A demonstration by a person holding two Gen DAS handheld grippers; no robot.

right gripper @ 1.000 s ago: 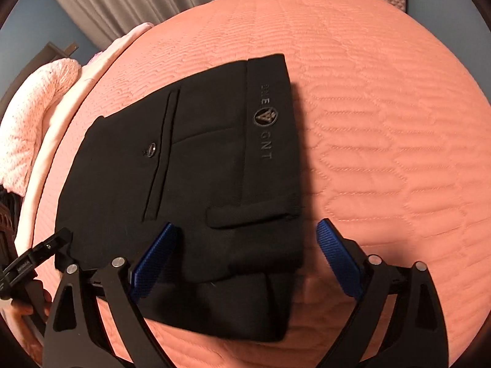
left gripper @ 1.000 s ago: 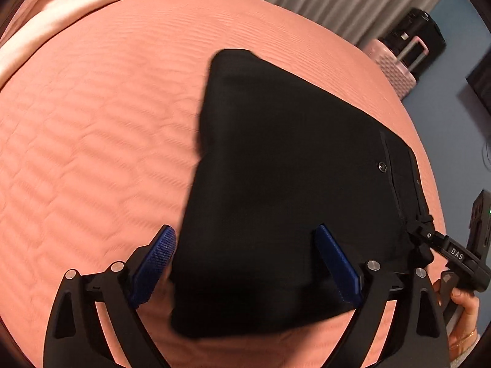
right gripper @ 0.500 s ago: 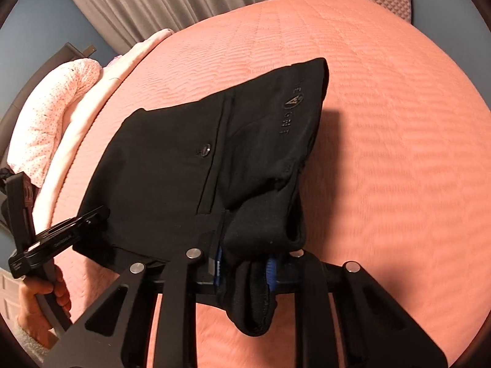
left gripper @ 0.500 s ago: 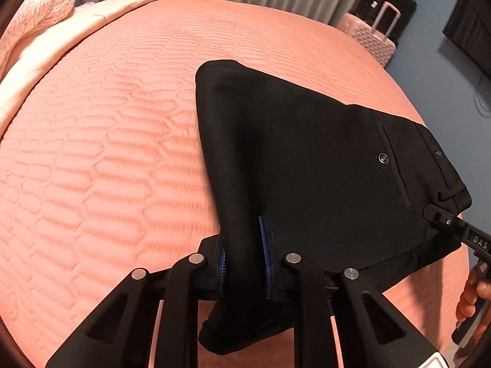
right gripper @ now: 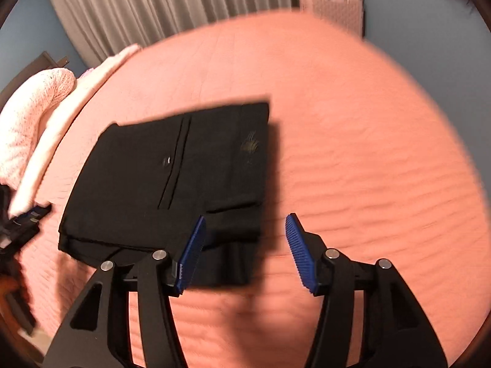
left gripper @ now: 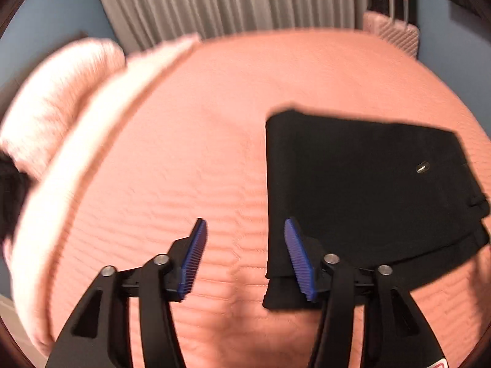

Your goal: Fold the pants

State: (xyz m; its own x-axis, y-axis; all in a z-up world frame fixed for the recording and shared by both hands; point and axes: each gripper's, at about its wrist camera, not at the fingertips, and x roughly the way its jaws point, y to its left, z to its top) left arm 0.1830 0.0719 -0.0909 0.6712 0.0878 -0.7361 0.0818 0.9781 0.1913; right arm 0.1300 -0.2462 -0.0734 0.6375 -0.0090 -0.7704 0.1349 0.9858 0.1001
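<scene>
Black plastic arms with ribbed blue pads fill the near edge of both wrist views. The left gripper (left gripper: pixel 244 254) has its fingers spread and opening, with only bedspread between them; its right pad just overlaps the left edge of the pants in the picture, without pressing on them. The right gripper (right gripper: pixel 245 253) is likewise spread and opening, nothing pinched, hanging over the near right corner of the pants.

Just beyond, the pants (right gripper: pixel 172 184) lie folded into a flat, roughly square packet on the bedspread (left gripper: pixel 190 141), with lower layers peeking out along the near edge. They are black, matte, woven cloth with a pocket slit, a small button and a faint logo near the waistband. Such cloth is probably light, soft and limp: it will sag and unfold if lifted by one corner. A safer hold would be both near corners at once, pinching through all layers.

Salmon quilted bedspread, stitched in long hexagons, spreads well past the pants. At the far left lie a pale folded blanket (left gripper: pixel 101 116) and a pink knobbly pillow (right gripper: pixel 33 116). Beyond the bed hang grey pleated curtains (left gripper: pixel 227 0), with a pink ribbed suitcase (left gripper: pixel 391 29) at the far right.
</scene>
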